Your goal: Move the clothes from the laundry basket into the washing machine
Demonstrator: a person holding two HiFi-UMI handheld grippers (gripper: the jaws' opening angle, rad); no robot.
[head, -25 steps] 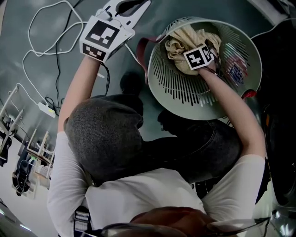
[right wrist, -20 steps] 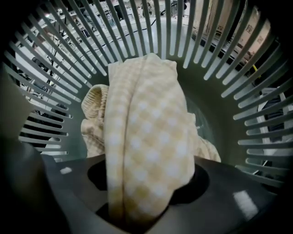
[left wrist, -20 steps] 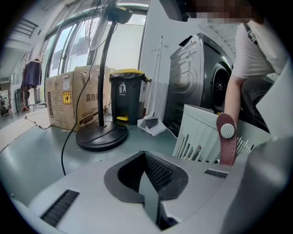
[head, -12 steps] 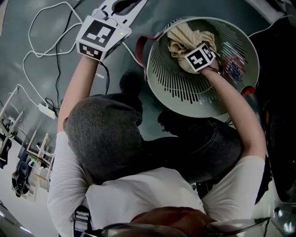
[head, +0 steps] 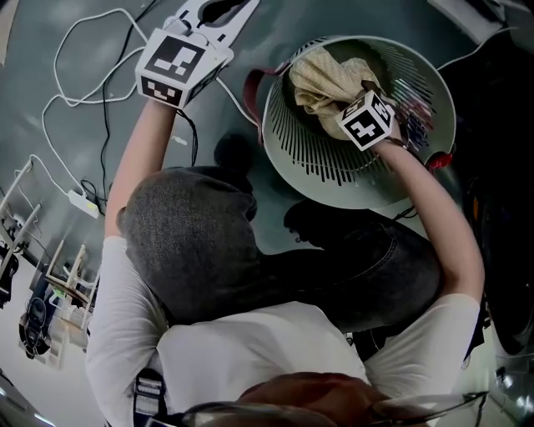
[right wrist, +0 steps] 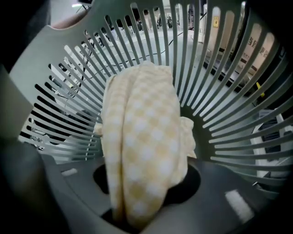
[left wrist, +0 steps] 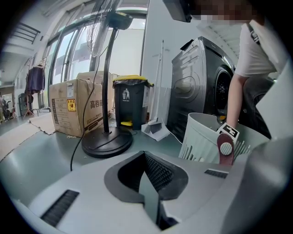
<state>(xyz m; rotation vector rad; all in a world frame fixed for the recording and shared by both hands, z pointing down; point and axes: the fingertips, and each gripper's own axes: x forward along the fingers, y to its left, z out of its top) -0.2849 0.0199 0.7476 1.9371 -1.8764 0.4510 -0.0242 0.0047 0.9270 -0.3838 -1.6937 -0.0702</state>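
Note:
A pale green slatted laundry basket (head: 334, 179) stands on the floor in front of me. Inside it, my right gripper (head: 350, 98) points steeply down, its jaws closing tight on a beige checked cloth (head: 321, 79). In the right gripper view the cloth (right wrist: 142, 137) hangs bunched from the gripper (right wrist: 137, 215), lifted off the basket's bottom (right wrist: 219, 91). A colourful garment (head: 421, 113) lies beside it. My left gripper (head: 238, 10) hovers outside the basket to the left, shut and empty (left wrist: 149, 192). The dark washing machine (left wrist: 201, 82) stands just behind the basket (left wrist: 201, 137).
A fan stand's round base (left wrist: 106, 144), a cardboard box (left wrist: 75, 107), a black bin (left wrist: 129, 103) and a dustpan (left wrist: 155, 128) stand to the left of the machine. White cables (head: 83, 58) and a power strip (head: 83, 198) lie on the floor at left.
My right gripper has closed on the beige cloth, risen with it and rolled. The cloth now stands higher in the basket. The left gripper has barely shifted.

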